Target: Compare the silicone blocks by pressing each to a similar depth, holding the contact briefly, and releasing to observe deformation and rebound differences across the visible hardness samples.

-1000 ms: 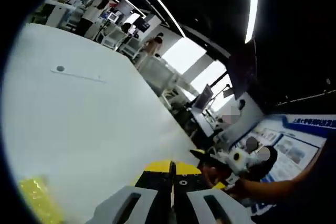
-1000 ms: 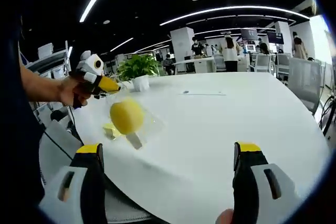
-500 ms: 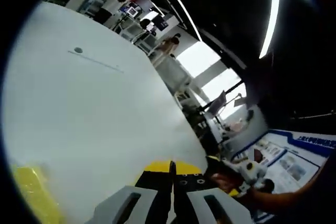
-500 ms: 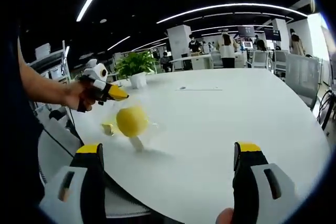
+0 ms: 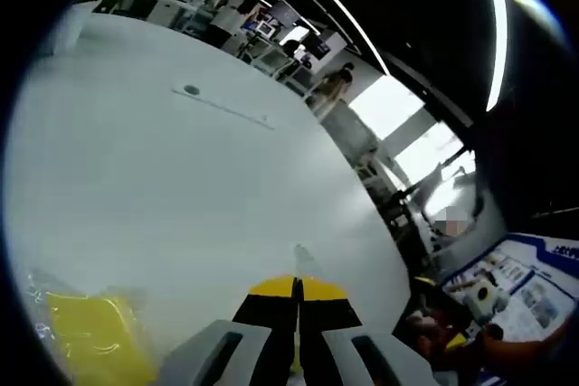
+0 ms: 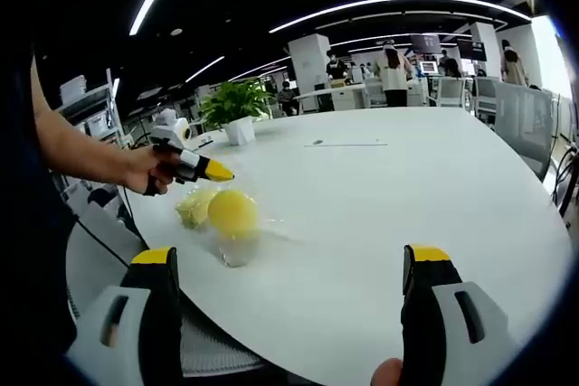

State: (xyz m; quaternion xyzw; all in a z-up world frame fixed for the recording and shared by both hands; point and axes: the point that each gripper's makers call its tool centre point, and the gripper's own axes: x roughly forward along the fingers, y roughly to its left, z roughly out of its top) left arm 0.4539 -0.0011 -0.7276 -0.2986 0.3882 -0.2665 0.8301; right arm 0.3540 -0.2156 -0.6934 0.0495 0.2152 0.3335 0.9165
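A round yellow silicone block (image 6: 232, 212) lies on the white table (image 6: 407, 178) beside a paler yellow block (image 6: 196, 208), both among clear wrapping. My left gripper (image 6: 210, 170), held in a hand, hovers just above and left of them with its yellow-tipped jaws shut. In the left gripper view those jaws (image 5: 297, 287) are pressed together with nothing between them, and a yellow block in clear wrapping (image 5: 86, 336) sits to the lower left. My right gripper (image 6: 289, 264) stands wide open and empty, well short of the blocks.
A potted plant (image 6: 237, 113) stands at the table's far left edge. A small round port (image 5: 191, 89) is set in the tabletop (image 5: 181, 187). Desks, chairs and people fill the room beyond. A hand (image 5: 434, 332) shows at the lower right of the left gripper view.
The round yellow block and its wrapping have dropped from a raised spot down onto the table. My left gripper has moved lower and nearer the blocks. The right gripper stays open.
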